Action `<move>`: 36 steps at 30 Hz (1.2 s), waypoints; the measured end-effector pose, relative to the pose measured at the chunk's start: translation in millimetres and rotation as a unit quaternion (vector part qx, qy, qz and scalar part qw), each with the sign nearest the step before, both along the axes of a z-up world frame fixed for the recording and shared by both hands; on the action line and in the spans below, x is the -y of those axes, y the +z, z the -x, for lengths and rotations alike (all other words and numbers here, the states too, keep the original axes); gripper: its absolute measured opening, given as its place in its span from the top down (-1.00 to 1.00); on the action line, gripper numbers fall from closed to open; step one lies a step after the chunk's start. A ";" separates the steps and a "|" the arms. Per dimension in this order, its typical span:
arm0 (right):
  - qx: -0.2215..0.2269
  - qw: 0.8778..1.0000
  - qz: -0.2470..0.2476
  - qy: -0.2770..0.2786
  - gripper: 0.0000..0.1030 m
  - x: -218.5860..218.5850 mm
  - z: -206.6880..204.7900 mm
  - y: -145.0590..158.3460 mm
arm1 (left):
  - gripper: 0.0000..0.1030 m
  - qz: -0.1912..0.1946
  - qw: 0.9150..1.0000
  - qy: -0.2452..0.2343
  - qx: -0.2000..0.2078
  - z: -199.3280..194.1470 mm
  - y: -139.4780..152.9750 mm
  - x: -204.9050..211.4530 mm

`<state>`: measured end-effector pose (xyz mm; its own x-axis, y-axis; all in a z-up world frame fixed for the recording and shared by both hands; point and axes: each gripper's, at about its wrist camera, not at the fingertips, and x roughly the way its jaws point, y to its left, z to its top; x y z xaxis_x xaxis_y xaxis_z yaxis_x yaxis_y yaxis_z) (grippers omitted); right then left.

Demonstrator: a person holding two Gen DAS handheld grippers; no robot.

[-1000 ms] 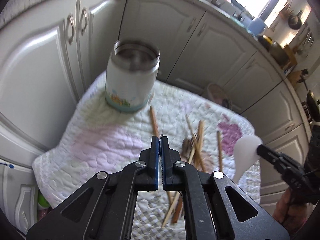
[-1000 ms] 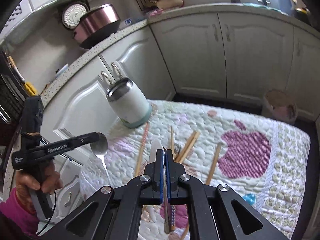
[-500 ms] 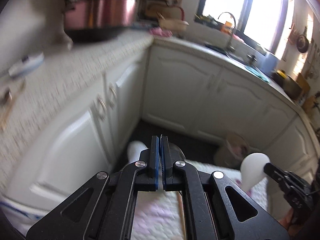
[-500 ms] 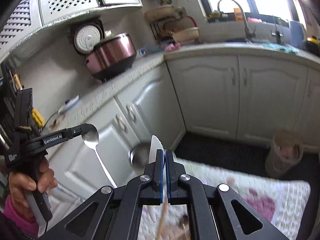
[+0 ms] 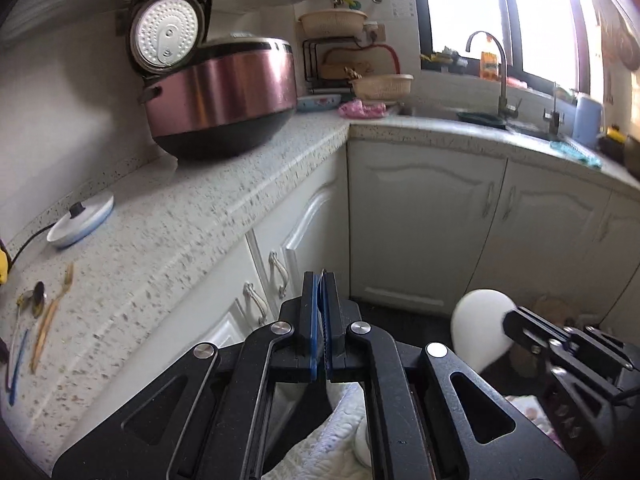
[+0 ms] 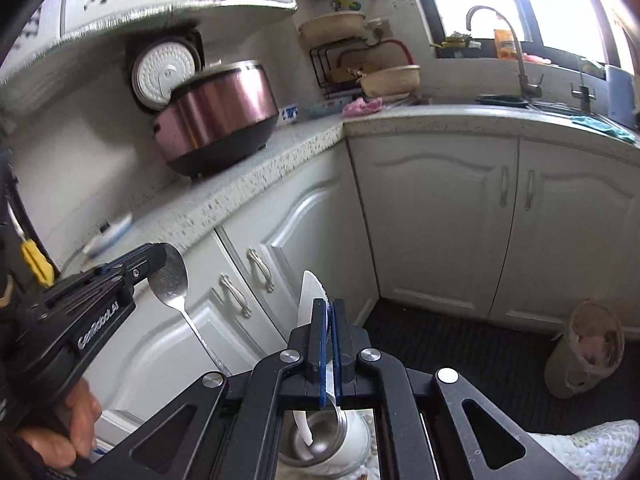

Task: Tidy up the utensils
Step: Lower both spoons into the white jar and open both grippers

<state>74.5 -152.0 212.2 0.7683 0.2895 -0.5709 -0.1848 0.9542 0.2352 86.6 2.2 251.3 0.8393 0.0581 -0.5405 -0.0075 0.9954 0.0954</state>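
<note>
Right wrist view: your right gripper (image 6: 329, 308) is pinched tight on a white plastic rice spoon (image 6: 311, 292), bowl sticking up past the fingertips, handle hanging down over the open mouth of the white steel-lined canister (image 6: 326, 438). The canister sits directly below the gripper on the white quilted mat (image 6: 596, 446). The handle tip looks to be at or just inside the canister rim; can't tell if it touches. Up and left of the canister, your left gripper (image 6: 160, 258) clamps a shiny metal spoon (image 6: 172, 280) by the tip of its bowl, handle dangling down toward the canister but well short of it.

Left wrist view: the left gripper (image 5: 320, 284) has its pads pressed together with only a thin metal edge showing between them. The right gripper (image 5: 510, 320) and the white spoon's (image 5: 480, 328) bowl are off to the side. Only a sliver of the canister (image 5: 362, 446) shows.

Progress, my call: both spoons are in hand, neither dropped in. Nothing else seen inside the canister. Still to do: lower each, let go. Any other utensils on the mat are out of view, so the remainder is unknown.
</note>
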 end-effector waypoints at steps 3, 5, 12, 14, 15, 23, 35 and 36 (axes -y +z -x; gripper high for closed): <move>-0.019 1.000 -0.002 0.006 0.97 0.5 -1.2 -20.6 | 0.99 -0.013 1.000 -0.006 -0.009 1.1 -22.9 5.1; -0.032 0.999 -0.003 0.012 0.96 1.5 0.9 -31.0 | 0.99 -0.015 1.000 -0.010 -0.018 3.2 -35.7 8.5; -0.060 0.998 0.009 0.029 0.96 -0.6 14.2 -53.1 | 0.99 -0.005 0.999 -0.016 -0.046 12.3 -66.5 18.4; -0.070 0.997 0.010 0.028 0.96 0.4 17.0 -57.5 | 0.99 -0.002 0.999 -0.015 -0.051 15.8 -72.4 20.4; -0.073 0.997 0.012 0.027 0.96 0.3 18.2 -58.9 | 0.99 0.000 0.998 -0.015 -0.056 17.7 -75.8 20.9; -0.110 0.993 0.001 0.038 0.91 1.9 25.5 -62.9 | 0.97 0.031 0.996 -0.013 -0.080 29.2 -81.0 25.1; -0.104 0.994 -0.019 0.005 0.35 38.1 86.6 -53.7 | -0.02 0.086 0.992 0.003 -0.094 69.0 -66.9 -5.4; -0.100 0.995 -0.018 -0.001 0.29 42.1 95.0 -53.4 | -0.05 0.090 0.991 0.002 -0.096 74.1 -65.9 -7.2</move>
<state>-20.5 -194.1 158.8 0.6403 0.3117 -0.7020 -0.1293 0.9447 0.3014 12.5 9.4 185.4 0.7202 -0.0514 -0.6918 -0.0097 0.9964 -0.0842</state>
